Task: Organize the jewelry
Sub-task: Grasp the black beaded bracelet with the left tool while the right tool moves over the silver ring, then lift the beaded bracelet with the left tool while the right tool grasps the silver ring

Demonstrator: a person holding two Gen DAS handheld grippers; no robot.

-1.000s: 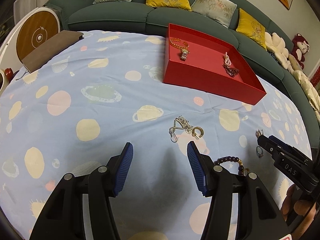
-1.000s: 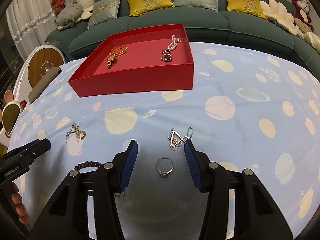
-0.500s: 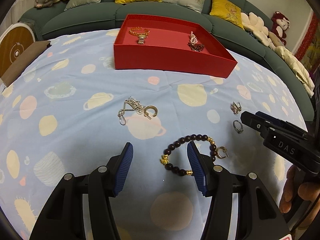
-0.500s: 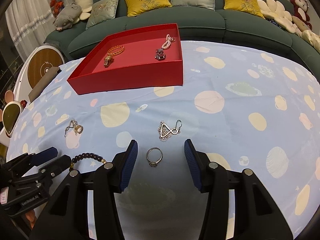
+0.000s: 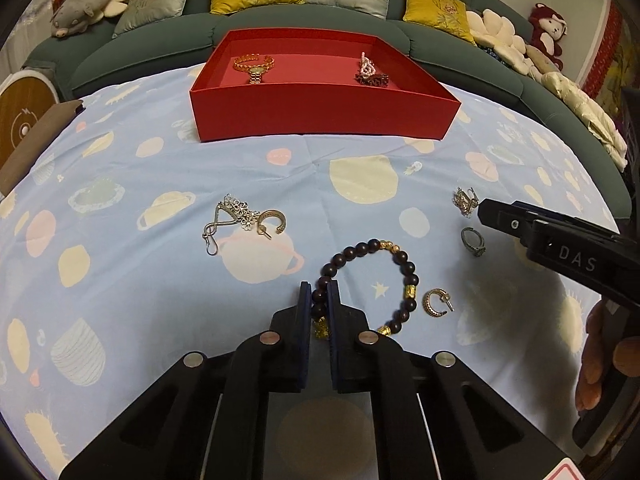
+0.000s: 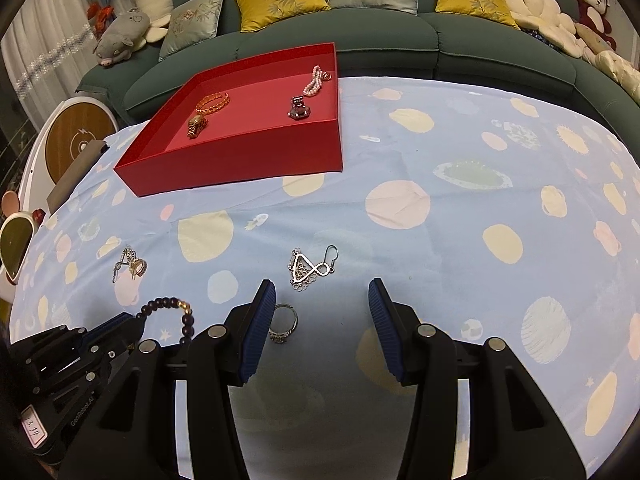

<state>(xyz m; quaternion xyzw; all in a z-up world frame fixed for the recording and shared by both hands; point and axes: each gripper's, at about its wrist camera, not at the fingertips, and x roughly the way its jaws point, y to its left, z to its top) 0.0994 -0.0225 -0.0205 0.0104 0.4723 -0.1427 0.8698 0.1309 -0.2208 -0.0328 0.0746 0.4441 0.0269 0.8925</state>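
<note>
My left gripper (image 5: 319,292) is shut on the near-left side of a dark beaded bracelet (image 5: 402,258) with gold beads, which lies on the blue cloth; the bracelet also shows in the right wrist view (image 6: 176,308). My right gripper (image 6: 322,292) is open and empty, with a silver ring (image 6: 283,324) just inside its left finger and a silver triangle earring (image 6: 308,266) just ahead. The red tray (image 5: 320,108) holds a gold watch (image 5: 254,66) and a pearl piece (image 5: 366,66).
Loose on the cloth are a silver earring with a gold hoop (image 5: 244,220), a gold hoop earring (image 5: 436,302), the ring (image 5: 474,240) and a silver earring (image 5: 464,200). A green sofa (image 5: 280,32) with cushions curves behind the table.
My left gripper swung right to the beaded bracelet and shut on it. My right gripper shifted slightly right, so the ring now lies by its left finger.
</note>
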